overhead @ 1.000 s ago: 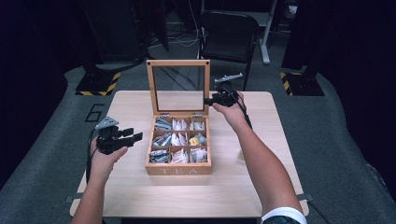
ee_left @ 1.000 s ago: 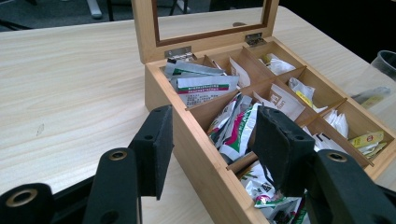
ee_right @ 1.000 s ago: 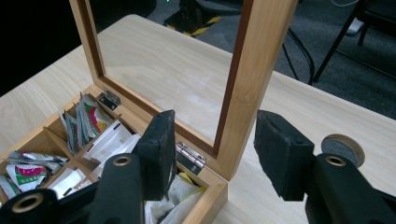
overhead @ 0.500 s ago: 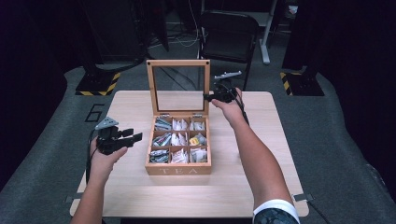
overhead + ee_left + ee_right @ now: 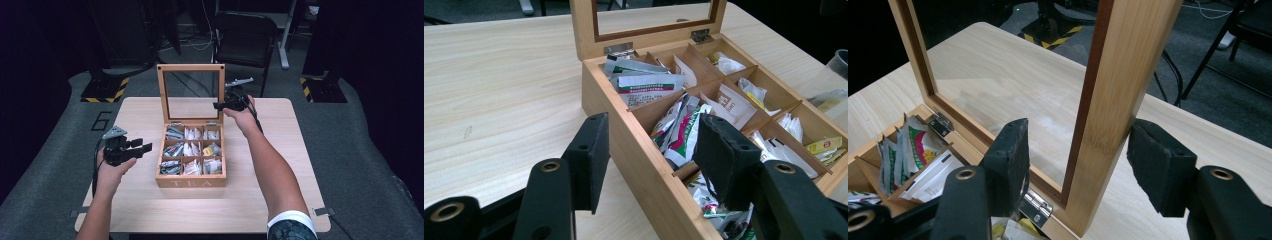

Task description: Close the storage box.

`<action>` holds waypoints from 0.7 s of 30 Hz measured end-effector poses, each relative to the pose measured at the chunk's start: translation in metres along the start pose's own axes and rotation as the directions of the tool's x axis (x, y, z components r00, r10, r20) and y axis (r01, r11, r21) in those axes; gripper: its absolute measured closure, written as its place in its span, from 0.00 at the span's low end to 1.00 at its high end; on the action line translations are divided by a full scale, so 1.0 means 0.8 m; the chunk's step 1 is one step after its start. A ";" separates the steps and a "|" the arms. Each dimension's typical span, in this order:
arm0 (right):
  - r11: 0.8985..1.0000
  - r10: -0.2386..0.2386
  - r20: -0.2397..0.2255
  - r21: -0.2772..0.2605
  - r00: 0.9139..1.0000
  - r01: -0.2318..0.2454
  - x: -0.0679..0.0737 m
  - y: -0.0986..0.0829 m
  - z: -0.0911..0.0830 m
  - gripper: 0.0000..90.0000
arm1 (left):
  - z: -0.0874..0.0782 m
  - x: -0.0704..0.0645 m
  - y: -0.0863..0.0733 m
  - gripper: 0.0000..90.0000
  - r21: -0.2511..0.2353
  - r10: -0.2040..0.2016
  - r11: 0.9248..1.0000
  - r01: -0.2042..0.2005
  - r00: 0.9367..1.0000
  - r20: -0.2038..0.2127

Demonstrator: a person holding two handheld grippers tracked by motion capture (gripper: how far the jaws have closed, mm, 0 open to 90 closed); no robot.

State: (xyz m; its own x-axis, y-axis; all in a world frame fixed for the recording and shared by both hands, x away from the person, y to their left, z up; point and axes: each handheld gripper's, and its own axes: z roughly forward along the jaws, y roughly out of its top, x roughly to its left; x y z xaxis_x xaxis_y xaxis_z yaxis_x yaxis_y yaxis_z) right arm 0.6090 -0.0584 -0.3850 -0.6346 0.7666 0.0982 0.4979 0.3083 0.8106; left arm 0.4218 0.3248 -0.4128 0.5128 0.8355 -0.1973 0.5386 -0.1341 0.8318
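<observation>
Your right tool [image 5: 220, 105] sits at the right-hand upright of the glass-paned wooden lid [image 5: 190, 93], which stands upright on its hinges at the back of the pale wooden tea box [image 5: 191, 176] in the middle of the light wood counter [image 5: 280, 165]. In the right gripper view the jaws are spread wide, one on each side of the lid's frame [image 5: 1115, 90], with a clear gap at both pads, so nothing is gripped yet.

If the aim is to swing the lid down, bring the jaws together on the wooden frame only, square to its faces, and keep the inner pad off the glass. Take hold fairly high on the upright, away from the small metal hinge [image 5: 1035, 207], so the lid turns easily. Then follow the hinge's arc instead of pushing straight down, or the box may skid.

Your left tool [image 5: 142, 148] hovers just left of the box, jaws apart and holding nothing; the left gripper view shows them straddling the near left wall [image 5: 644, 165]. Use it to steady that wall, and keep it clear of the paper tea sachets [image 5: 684, 130] and of the lid's path.
</observation>
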 end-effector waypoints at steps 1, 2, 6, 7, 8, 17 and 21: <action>1.000 0.004 0.004 0.002 1.000 -0.004 0.001 0.000 0.000 0.46 | 0.000 0.000 0.000 0.53 0.001 0.000 1.000 0.000 1.000 0.000; 1.000 -0.005 0.005 0.000 1.000 0.005 0.000 0.000 0.001 0.47 | 0.000 0.000 0.000 0.53 0.001 0.000 1.000 0.000 1.000 0.000; 1.000 -0.016 0.006 -0.005 1.000 0.016 -0.002 0.001 0.000 0.52 | 0.001 0.001 -0.001 0.53 -0.002 -0.003 1.000 0.003 1.000 -0.002; 1.000 -0.014 0.007 -0.007 1.000 0.014 -0.003 0.002 0.000 0.53 | 0.001 0.001 -0.001 0.53 0.000 -0.003 1.000 0.003 1.000 -0.001; 1.000 -0.015 0.006 -0.008 1.000 0.015 -0.004 0.002 0.000 0.54 | 0.001 0.001 -0.001 0.53 0.000 -0.004 1.000 0.004 1.000 -0.002; 0.999 0.014 0.014 -0.029 1.000 -0.014 -0.008 0.006 -0.003 0.63 | 0.002 0.004 -0.002 0.53 0.001 -0.011 1.000 0.011 1.000 -0.002; 1.000 0.007 0.012 -0.005 1.000 -0.007 -0.009 0.011 -0.003 0.64 | 0.003 0.004 -0.003 0.53 -0.002 -0.013 1.000 0.013 1.000 -0.007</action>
State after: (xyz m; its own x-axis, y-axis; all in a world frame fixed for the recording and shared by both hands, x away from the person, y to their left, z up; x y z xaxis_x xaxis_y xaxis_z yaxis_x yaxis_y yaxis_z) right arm 0.6165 -0.0625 -0.3772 -0.6241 0.7753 0.0969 0.4990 0.3001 0.8130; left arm 0.4241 0.3266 -0.4170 0.5009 0.8409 -0.2050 0.5438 -0.1216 0.8304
